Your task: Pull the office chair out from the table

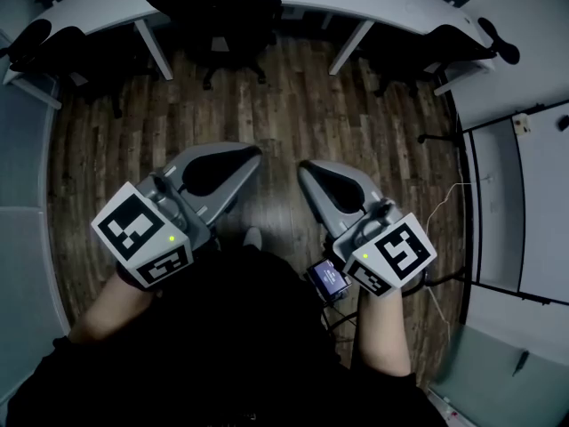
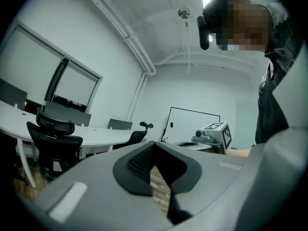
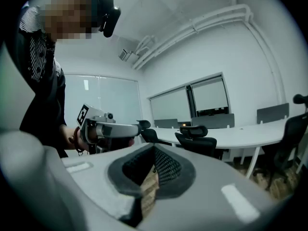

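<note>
Grey left gripper (image 1: 255, 153), right gripper (image 1: 303, 168), black top (image 1: 244, 332)

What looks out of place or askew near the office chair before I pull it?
Nothing stands out. The office chair sits upright, tucked under the white table; the wooden floor shows no spill. The left hand-held gripper and right hand-held gripper are shut and empty, short of the chair.

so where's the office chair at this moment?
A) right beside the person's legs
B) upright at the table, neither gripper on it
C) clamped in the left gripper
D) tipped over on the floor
B: in the head view the office chair stands against the table, with open wood floor between it and the left gripper and right gripper, both shut and empty.
</note>
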A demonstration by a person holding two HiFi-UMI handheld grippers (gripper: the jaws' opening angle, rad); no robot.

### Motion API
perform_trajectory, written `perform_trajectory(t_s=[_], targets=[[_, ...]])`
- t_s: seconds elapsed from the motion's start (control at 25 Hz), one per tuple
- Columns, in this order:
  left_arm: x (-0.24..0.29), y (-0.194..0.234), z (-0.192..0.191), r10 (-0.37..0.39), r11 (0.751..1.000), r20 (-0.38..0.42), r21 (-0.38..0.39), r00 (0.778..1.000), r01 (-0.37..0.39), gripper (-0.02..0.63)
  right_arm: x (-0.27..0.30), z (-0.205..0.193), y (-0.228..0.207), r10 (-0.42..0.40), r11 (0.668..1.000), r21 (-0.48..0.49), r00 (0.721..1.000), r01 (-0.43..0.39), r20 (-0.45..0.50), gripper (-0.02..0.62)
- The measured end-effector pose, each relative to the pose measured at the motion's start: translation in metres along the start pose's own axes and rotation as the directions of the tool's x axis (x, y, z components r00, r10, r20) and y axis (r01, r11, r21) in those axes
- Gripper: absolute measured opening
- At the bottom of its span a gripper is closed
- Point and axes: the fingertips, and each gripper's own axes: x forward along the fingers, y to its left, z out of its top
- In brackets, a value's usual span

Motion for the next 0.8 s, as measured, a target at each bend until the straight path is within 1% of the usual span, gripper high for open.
perform_trajectory(t_s=[0.2,0.36,0.56,0.8], targets=[[0.021,-0.008,-0.002,-0.002,0.999,-0.011,0.040,1.000,0.003,0.003,-0.011,-0.002,-0.020,0.023,1.000,0.021,1.000,-0.023,0.020,0.000],[0.035,-0.005,-0.004,0.031,0.999,-0.021,0.029,0.999,-0.031,0.003,-0.019,-0.002,-0.039,0.038,0.998,0.045,0.998,-0.040,0.040,0.002],[0.041,-0.007,-0.005,0.059,0.997,-0.036,0.044,0.998,-0.057,0.003,-0.028,-0.001,-0.048,0.066,0.997,0.044,0.996,-0.069,0.061,0.002],[0.045,-0.006,0.007,0.072,0.995,-0.022,0.076,0.997,-0.070,0.002,-0.028,0.006,-0.054,0.091,0.993,0.065,0.991,-0.098,0.098,0.002]])
